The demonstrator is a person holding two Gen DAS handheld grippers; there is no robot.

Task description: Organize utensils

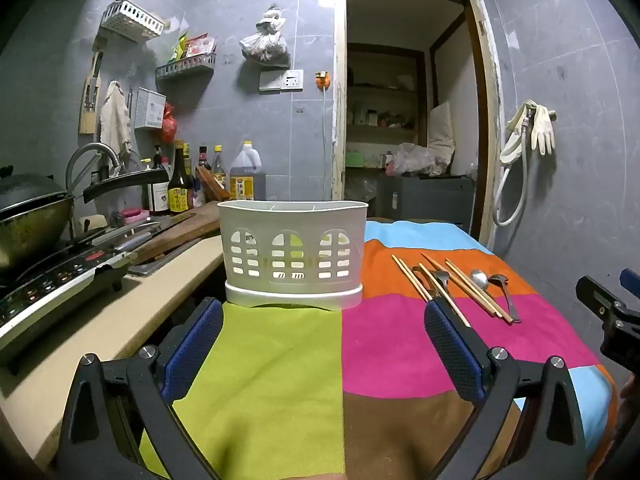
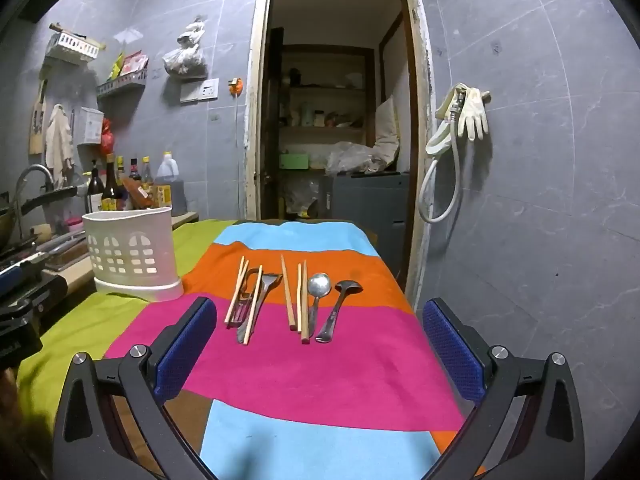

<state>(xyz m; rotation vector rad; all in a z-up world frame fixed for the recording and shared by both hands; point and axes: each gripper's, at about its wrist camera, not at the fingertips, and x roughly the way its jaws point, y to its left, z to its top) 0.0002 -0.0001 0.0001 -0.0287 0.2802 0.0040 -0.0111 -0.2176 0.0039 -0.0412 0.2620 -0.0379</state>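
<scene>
Both sets of fingers are spread wide with nothing between them. The right gripper (image 2: 320,344) hovers over the pink band of the striped cloth (image 2: 320,380) that covers the worktop, its blue pads framing the utensils just ahead. The left gripper (image 1: 324,344) hangs over the green and pink patches, looking straight at the white caddy (image 1: 294,252).

The utensils lie in a loose row across the orange and pink bands, toward the far edge of the worktop: wooden chopsticks (image 2: 290,296) in several pairs, a fork (image 2: 260,300) tangled with the leftmost sticks, a round spoon (image 2: 318,292) and a small ladle (image 2: 340,308) at the right end. The caddy stands upright near the worktop's far left corner, apparently empty.

By the look of it, sorting has not begun; this is the approach before the first pick. The next move calls for lowering the right fingers around one thin piece lying flat on the cloth, probably an outlying chopstick or the ladle, without dragging its neighbours.
</scene>
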